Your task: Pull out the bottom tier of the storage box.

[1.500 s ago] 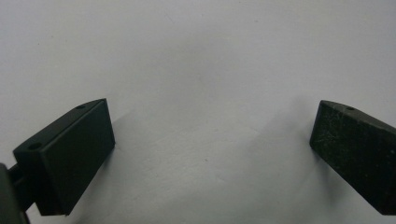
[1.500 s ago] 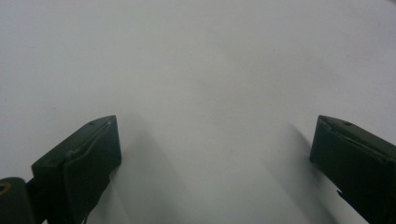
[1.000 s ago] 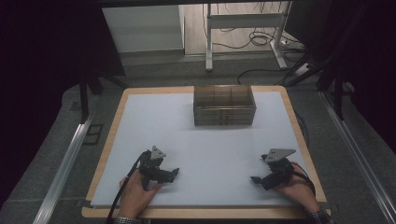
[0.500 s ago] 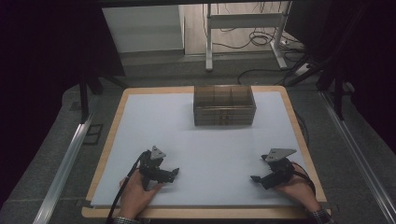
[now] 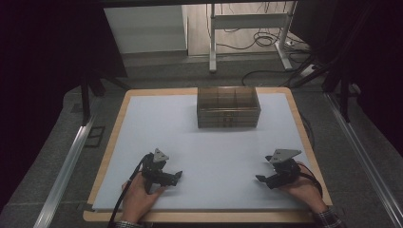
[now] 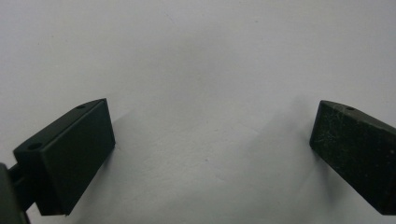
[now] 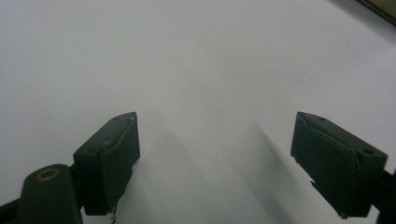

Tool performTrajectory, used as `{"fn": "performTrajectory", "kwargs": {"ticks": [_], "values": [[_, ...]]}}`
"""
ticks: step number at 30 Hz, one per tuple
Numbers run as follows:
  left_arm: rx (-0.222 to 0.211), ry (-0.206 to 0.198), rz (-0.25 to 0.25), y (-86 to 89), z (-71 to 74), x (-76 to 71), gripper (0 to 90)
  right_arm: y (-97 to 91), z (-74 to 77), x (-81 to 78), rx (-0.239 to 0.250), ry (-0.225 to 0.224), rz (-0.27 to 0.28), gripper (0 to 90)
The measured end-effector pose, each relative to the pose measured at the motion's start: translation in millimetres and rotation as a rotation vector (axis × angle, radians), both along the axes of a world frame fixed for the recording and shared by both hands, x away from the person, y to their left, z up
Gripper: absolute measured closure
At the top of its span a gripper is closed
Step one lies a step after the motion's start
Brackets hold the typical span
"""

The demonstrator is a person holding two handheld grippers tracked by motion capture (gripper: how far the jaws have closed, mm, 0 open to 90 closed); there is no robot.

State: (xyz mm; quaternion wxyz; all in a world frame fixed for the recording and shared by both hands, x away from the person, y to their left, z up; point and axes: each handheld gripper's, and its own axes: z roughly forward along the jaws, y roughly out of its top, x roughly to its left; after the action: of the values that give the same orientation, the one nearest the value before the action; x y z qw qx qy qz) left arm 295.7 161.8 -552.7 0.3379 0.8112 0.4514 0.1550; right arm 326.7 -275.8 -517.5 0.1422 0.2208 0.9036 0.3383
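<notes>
A dark see-through box (image 5: 228, 107) with several compartments stands at the far middle of the white sheet (image 5: 214, 142). My left gripper (image 5: 177, 176) rests low over the sheet near the front left, held by a hand. In the left gripper view its jaws (image 6: 212, 107) stand wide apart with only bare sheet between them. My right gripper (image 5: 260, 179) lies near the front right, pointing left. Its jaws (image 7: 217, 116) have just been closing a little, still stand well apart, and hold nothing.
The sheet lies on a wood-edged board (image 5: 114, 128). Metal rails (image 5: 66, 166) run along both sides on grey floor covering. Beyond the board stand white desk legs (image 5: 212, 42) and loose cables (image 5: 266, 40).
</notes>
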Motion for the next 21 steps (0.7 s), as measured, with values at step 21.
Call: {"fn": "performTrajectory", "kwargs": {"ticks": [21], "values": [[0.000, 0.000, 0.000, 0.0, 0.0, 0.0, 0.0, 13.4, 9.0, 9.2, -0.057, -0.062, -0.004, 24.2]]}}
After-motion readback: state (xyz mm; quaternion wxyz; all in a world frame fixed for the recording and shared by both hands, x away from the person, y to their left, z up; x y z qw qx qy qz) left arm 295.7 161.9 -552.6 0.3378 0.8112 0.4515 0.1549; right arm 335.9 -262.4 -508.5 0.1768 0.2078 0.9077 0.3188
